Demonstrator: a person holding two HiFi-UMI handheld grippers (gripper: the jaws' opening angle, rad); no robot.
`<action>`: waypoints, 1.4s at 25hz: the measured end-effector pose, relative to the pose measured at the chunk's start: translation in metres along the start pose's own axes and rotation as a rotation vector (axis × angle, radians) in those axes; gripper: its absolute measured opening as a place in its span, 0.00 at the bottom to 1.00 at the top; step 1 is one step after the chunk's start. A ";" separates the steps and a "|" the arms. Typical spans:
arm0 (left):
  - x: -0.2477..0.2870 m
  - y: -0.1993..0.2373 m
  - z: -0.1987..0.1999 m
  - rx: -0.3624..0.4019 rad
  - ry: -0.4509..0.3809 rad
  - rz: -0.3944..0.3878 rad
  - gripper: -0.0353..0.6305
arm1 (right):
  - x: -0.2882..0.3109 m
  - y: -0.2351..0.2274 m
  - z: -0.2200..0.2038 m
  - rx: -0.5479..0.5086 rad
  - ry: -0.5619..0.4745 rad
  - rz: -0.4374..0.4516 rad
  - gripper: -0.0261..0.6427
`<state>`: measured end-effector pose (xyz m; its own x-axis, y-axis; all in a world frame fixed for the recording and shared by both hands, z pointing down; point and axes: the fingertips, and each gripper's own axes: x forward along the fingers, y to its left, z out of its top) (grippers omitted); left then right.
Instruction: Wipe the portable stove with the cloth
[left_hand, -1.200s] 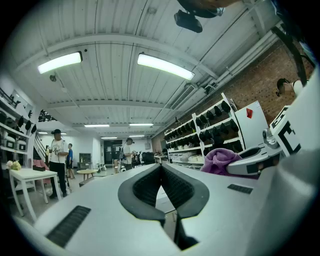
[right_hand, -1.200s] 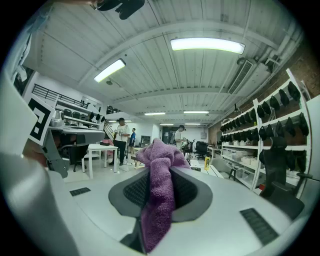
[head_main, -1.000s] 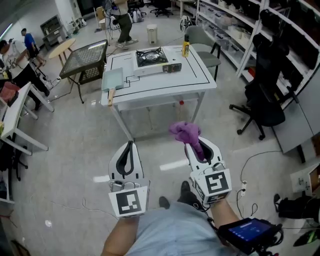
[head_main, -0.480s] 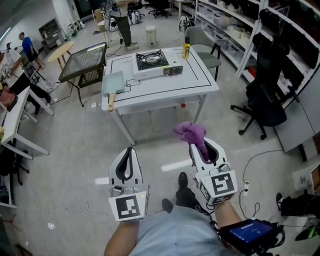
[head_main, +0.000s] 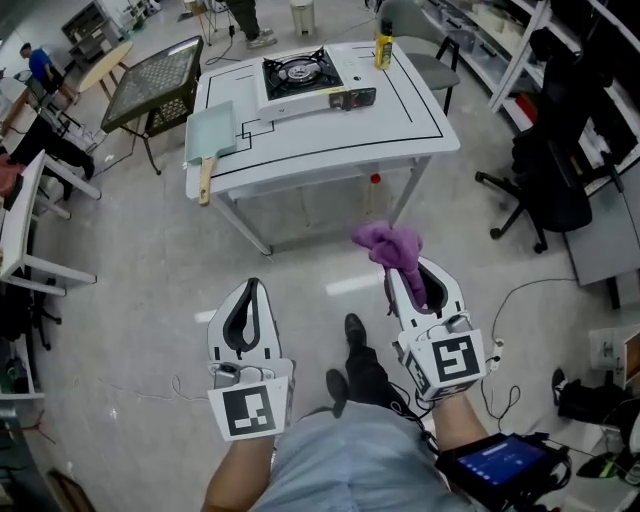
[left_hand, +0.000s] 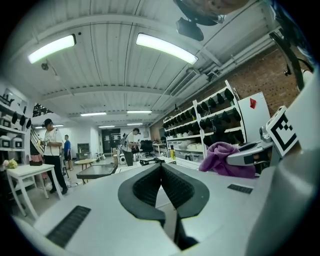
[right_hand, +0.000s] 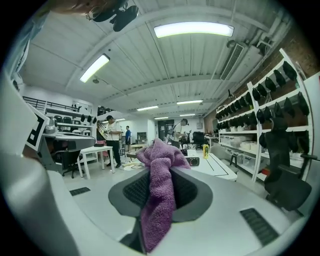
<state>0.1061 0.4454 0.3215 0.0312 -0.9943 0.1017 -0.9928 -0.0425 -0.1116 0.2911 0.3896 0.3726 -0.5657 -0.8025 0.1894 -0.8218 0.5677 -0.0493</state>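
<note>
Purple cloth (head_main: 390, 247), white table (head_main: 330, 140) with black lines, yellow bottle (head_main: 383, 47)

Purple cloth (head_main: 392, 248), bunched (nubbly weave), clamped in the right gripper (head_main: 408, 288); the silver portable stove (head_main: 308, 80) sits flat on the white table (head_main: 330, 140), well apart

**A robotics lab in an open workshop hall**

Long strip lights (right_hand: 194, 29) run under a ribbed ceiling with exposed pipes. A brick wall (left_hand: 252, 75) backs tall storage racks (right_hand: 250, 117) loaded with boxes and dark gear. On the bare grey floor stand a white bench (head_main: 330, 135) marked with black tape lines, a rolling office chair (head_main: 550, 185) and other work tables (head_main: 25, 230). A loose cable (head_main: 520, 295) trails across the floor, and a person (right_hand: 112, 137) stands among the tables.
</note>
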 end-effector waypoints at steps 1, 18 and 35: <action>0.012 0.001 -0.002 0.004 0.010 0.001 0.08 | 0.011 -0.006 -0.002 0.009 0.008 0.005 0.20; 0.185 -0.005 0.067 0.074 -0.029 0.057 0.08 | 0.159 -0.107 0.074 0.015 -0.064 0.109 0.20; 0.276 0.062 0.044 0.028 -0.006 0.136 0.08 | 0.274 -0.119 0.073 -0.011 -0.014 0.155 0.20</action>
<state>0.0583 0.1645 0.2994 -0.1023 -0.9917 0.0783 -0.9844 0.0896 -0.1513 0.2286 0.0891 0.3588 -0.6870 -0.7072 0.1671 -0.7235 0.6872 -0.0663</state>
